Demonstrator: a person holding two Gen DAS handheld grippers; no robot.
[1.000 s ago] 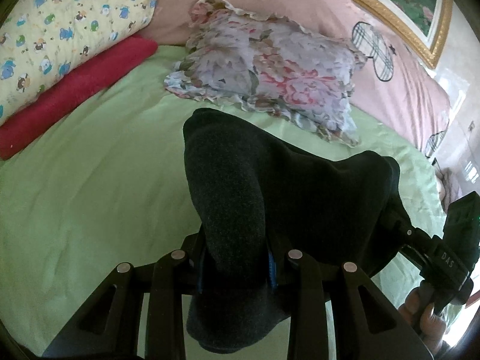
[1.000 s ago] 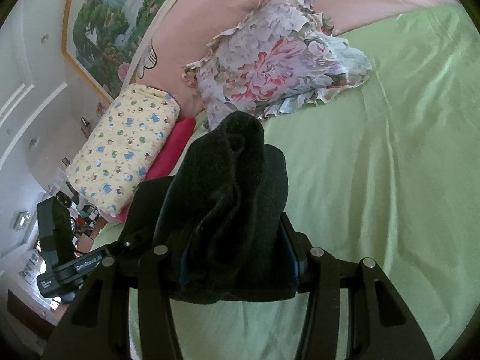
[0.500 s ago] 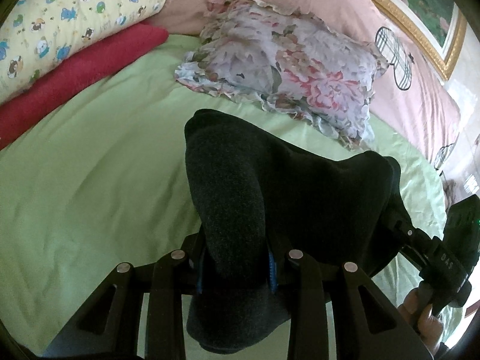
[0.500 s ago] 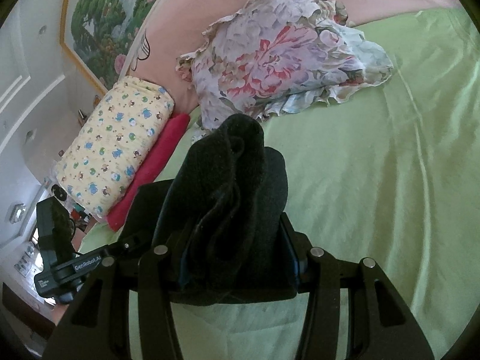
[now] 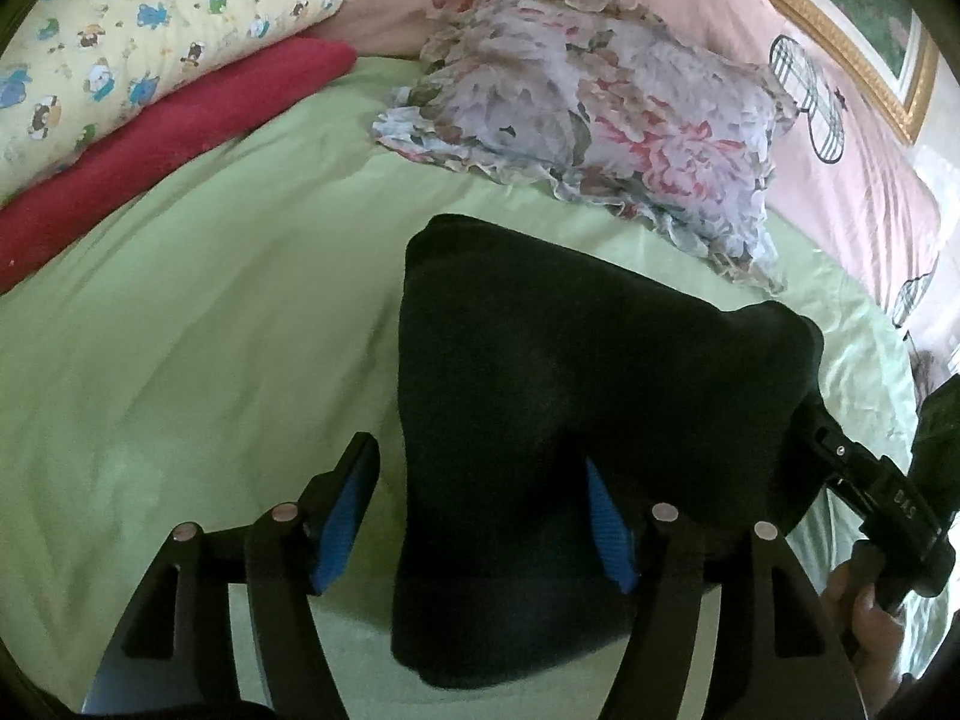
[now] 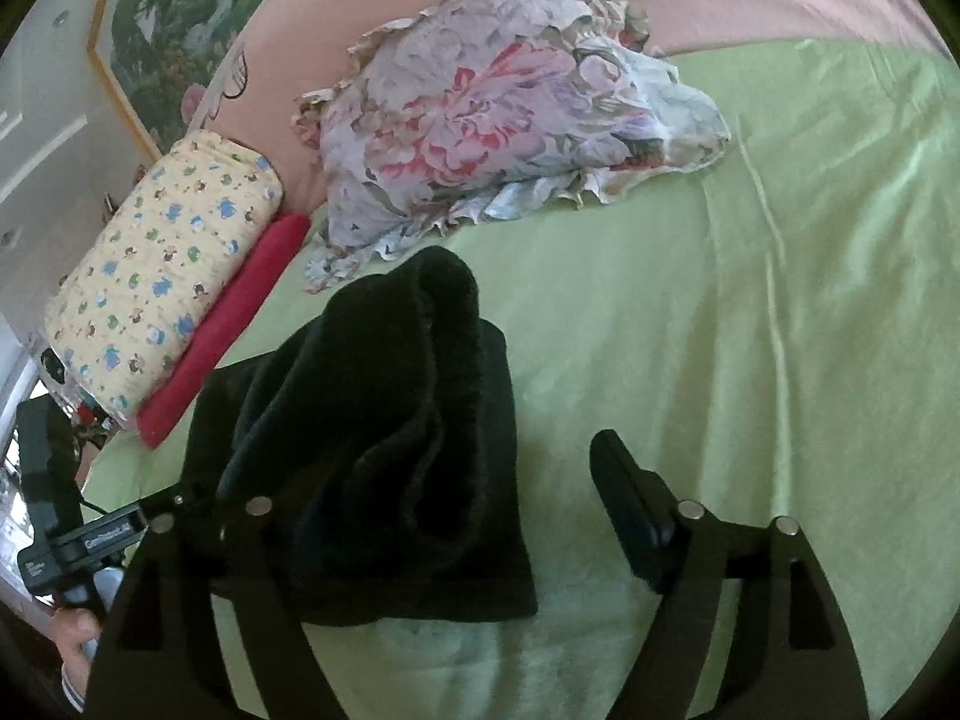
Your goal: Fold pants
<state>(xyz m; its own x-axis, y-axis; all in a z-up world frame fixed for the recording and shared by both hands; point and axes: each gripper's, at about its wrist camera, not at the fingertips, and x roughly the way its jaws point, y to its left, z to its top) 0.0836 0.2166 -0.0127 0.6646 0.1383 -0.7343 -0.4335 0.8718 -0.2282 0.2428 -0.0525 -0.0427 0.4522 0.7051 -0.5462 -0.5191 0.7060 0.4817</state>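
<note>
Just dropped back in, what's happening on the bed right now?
A person is folding dark pants on the green bedsheet, one handheld claw in each hand. Both claws are open now: the left claw has its blue pads spread with the cloth bunched between them, and the right claw is spread too, its right finger clear of the fabric. The pants look released. A floral pillow lies beyond them.

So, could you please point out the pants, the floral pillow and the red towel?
pants [image 5: 570, 396], left wrist view, middle of the dark fabric
floral pillow [image 6: 480, 114], right wrist view, pink flower at its centre
red towel [image 5: 180, 138], left wrist view, middle of the roll
</note>
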